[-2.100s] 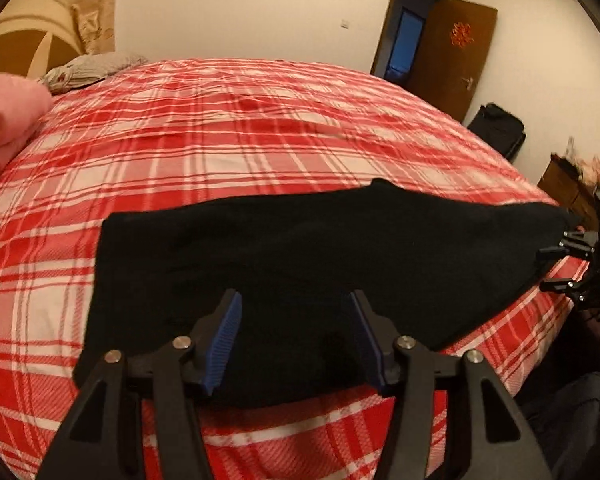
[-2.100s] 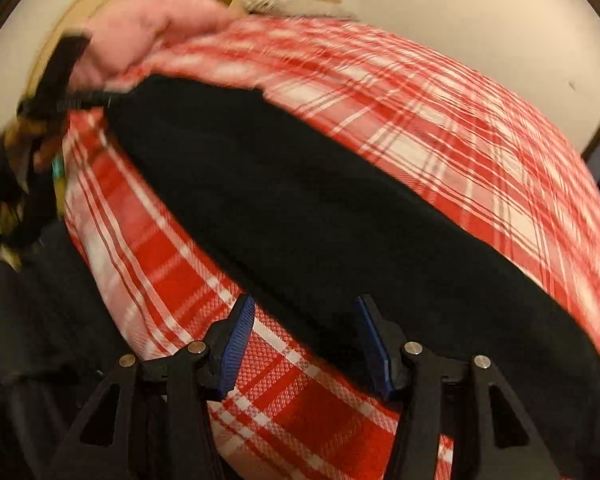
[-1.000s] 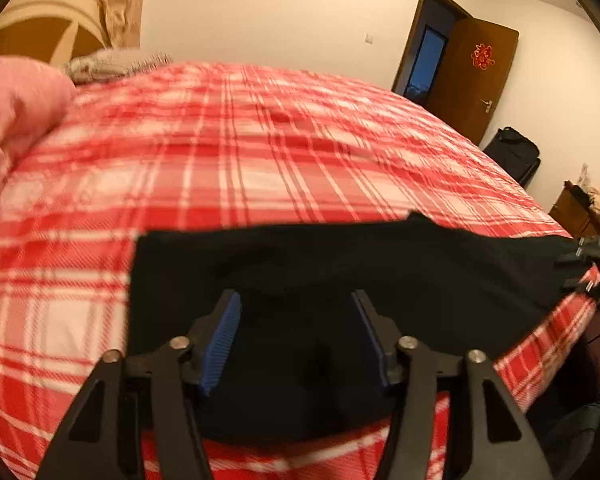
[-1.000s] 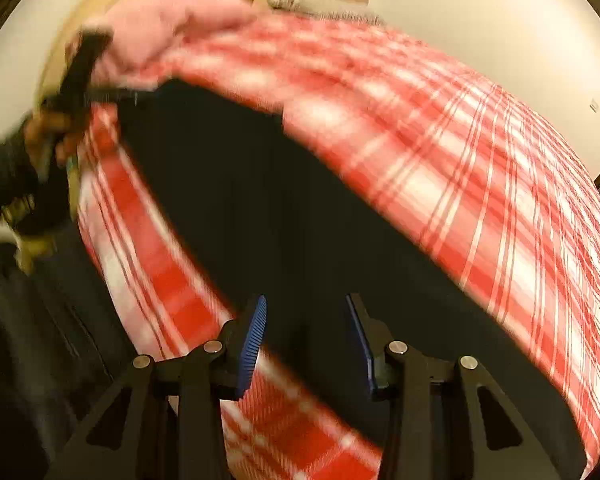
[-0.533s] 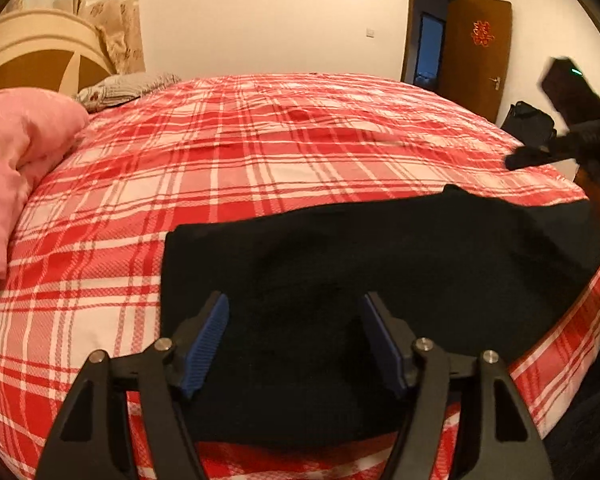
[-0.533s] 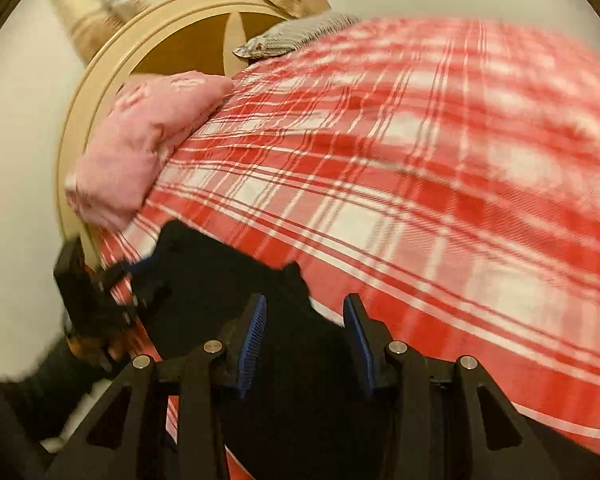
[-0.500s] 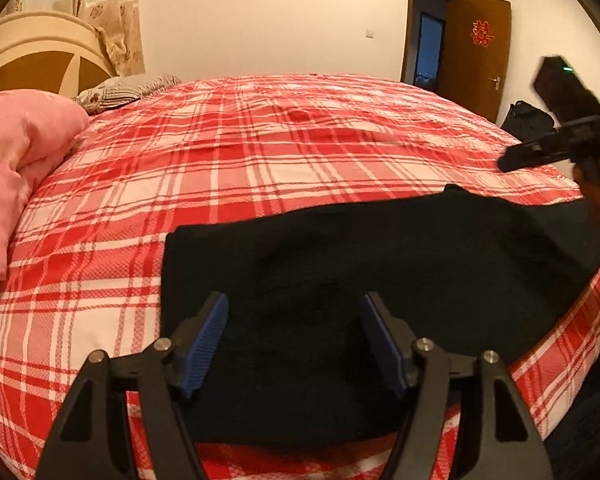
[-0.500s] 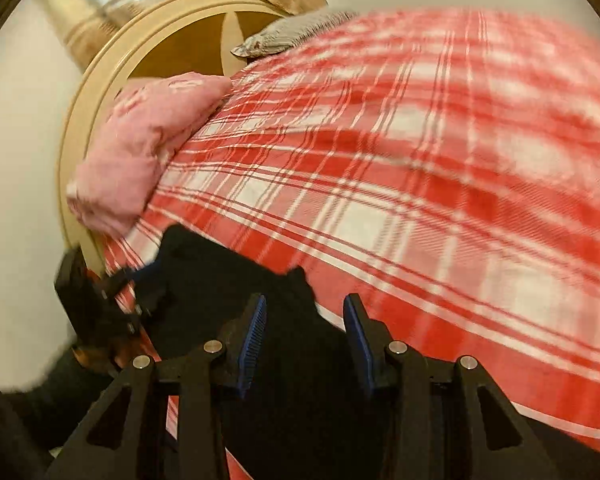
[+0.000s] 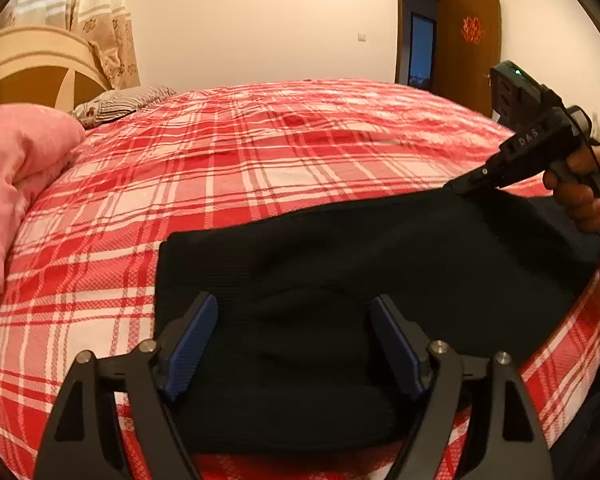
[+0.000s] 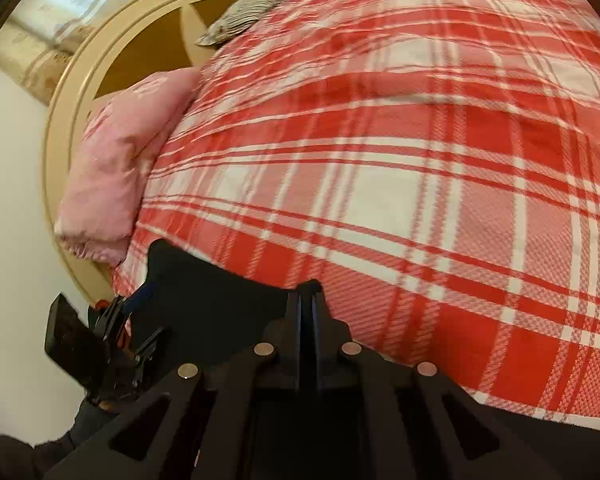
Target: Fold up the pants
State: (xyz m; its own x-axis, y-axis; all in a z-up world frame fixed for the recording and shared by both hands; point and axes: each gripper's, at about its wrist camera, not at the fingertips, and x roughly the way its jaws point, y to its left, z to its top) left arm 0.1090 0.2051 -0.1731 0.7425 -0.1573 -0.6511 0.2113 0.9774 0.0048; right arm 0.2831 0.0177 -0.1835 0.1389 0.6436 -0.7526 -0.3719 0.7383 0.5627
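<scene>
Black pants lie flat across the near side of a red plaid bed. My left gripper hovers open above their near left part, and its blue pads hold nothing. In the left wrist view, my right gripper comes in from the right, pinching the pants' far edge. The right wrist view shows the right gripper shut on a raised point of the black pants. The left gripper shows there at lower left, open.
A pink quilt and a striped pillow lie by the cream headboard at the left. A hand holds the right gripper's handle. A brown door stands open at the back right. The bed's edge runs just below the pants.
The right gripper has swung over to the pants' far edge and shut on it; half a second ago it was open. The left gripper has stayed open and hardly moved.
</scene>
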